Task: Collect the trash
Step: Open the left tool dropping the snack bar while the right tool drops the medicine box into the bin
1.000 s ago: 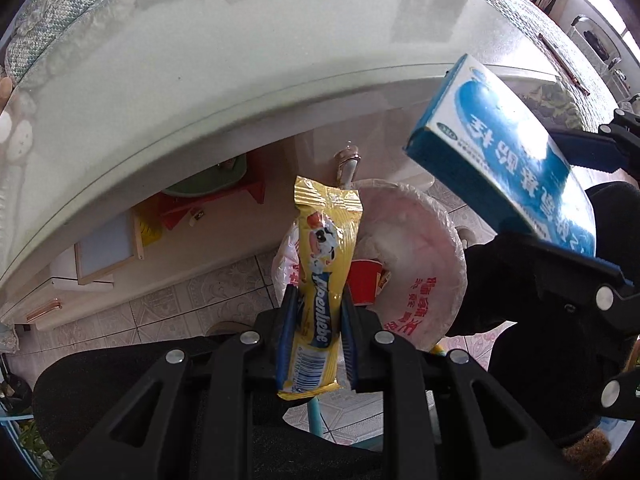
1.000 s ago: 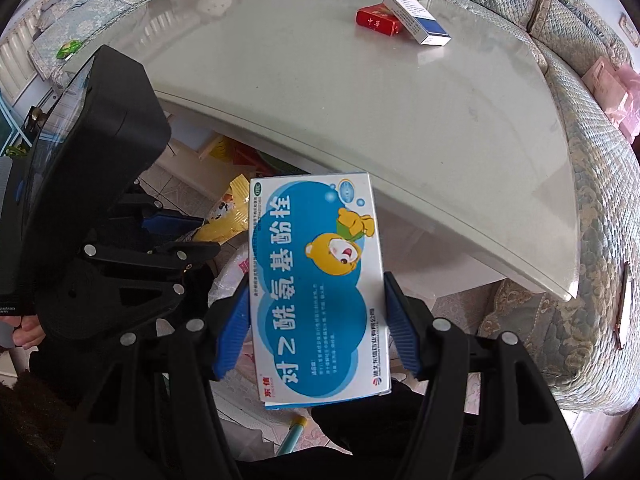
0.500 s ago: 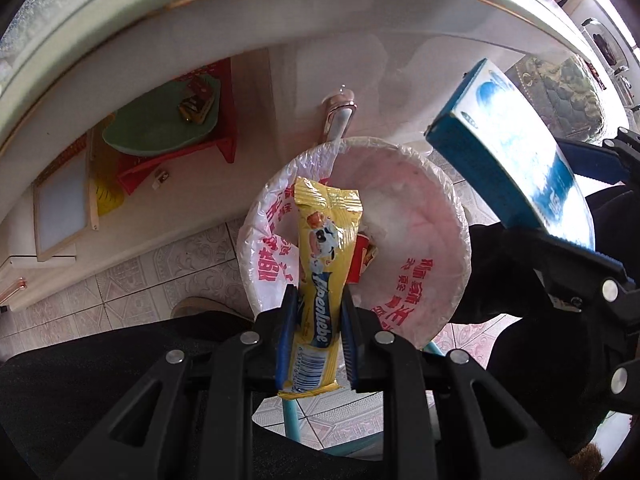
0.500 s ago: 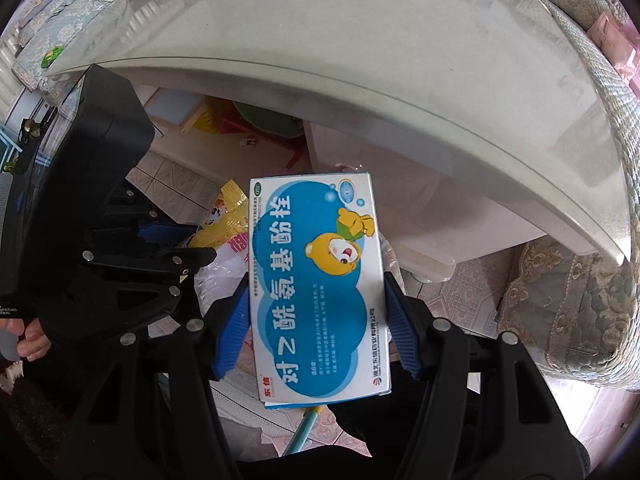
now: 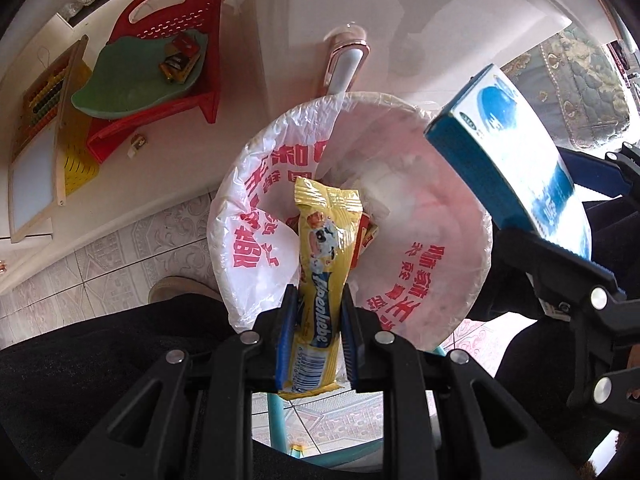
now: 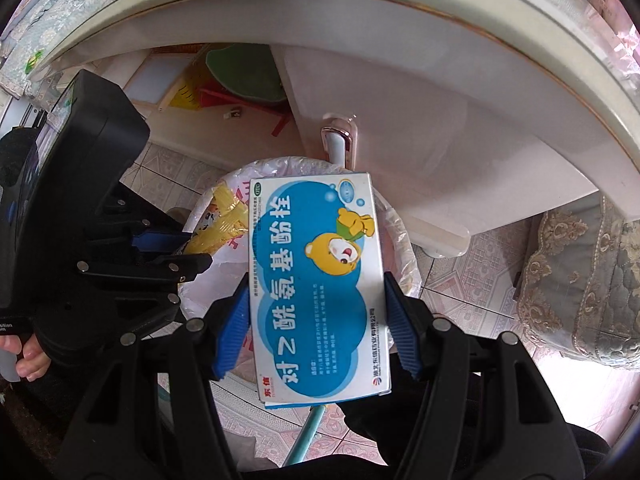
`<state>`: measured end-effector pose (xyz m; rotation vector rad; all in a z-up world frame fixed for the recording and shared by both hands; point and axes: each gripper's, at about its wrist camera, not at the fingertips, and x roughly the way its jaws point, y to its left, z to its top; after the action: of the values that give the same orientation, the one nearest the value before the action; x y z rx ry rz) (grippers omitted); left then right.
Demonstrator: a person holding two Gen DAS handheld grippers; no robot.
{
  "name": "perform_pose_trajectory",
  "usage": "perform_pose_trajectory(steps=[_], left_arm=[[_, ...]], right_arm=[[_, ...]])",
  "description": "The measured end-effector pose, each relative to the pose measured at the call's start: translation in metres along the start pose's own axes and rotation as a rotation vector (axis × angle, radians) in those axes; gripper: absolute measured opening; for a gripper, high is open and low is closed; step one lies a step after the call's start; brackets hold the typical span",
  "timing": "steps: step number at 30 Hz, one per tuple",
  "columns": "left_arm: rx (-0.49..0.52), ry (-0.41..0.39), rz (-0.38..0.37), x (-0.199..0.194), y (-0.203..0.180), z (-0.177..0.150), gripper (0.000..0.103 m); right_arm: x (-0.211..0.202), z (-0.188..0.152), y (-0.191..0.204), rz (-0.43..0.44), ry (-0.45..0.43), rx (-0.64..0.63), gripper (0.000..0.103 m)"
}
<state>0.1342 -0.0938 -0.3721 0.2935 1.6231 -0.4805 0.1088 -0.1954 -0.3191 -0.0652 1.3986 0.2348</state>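
Two grippers point down over a bin (image 5: 460, 304) lined with a white bag printed in red. Left gripper (image 5: 316, 316) pinches a yellow wrapper (image 5: 324, 264) near its lower end, jaws narrow; the wrapper's top stands above the bin mouth. Right gripper (image 6: 316, 308) clamps a blue-and-white box (image 6: 316, 280) by its long sides, jaws about half wide, directly over the bin. Some scraps lie inside the bin. It sits on tiled floor (image 5: 120, 248) just beside a white table (image 6: 440, 80).
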Motion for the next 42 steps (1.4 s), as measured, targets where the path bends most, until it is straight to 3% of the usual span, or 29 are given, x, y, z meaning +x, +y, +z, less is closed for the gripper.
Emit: perform_pose_trajectory(steps=[22, 42], left_arm=[[-0.039, 0.105, -0.053, 0.045, 0.001, 0.014, 0.021], [-0.085, 0.162, -0.048, 0.081, 0.011, 0.023, 0.022]], right_arm=[[0.047, 0.007, -0.009, -0.019, 0.090, 0.023, 0.061], [0.052, 0.012, -0.006, -0.022, 0.109, 0.020, 0.061]])
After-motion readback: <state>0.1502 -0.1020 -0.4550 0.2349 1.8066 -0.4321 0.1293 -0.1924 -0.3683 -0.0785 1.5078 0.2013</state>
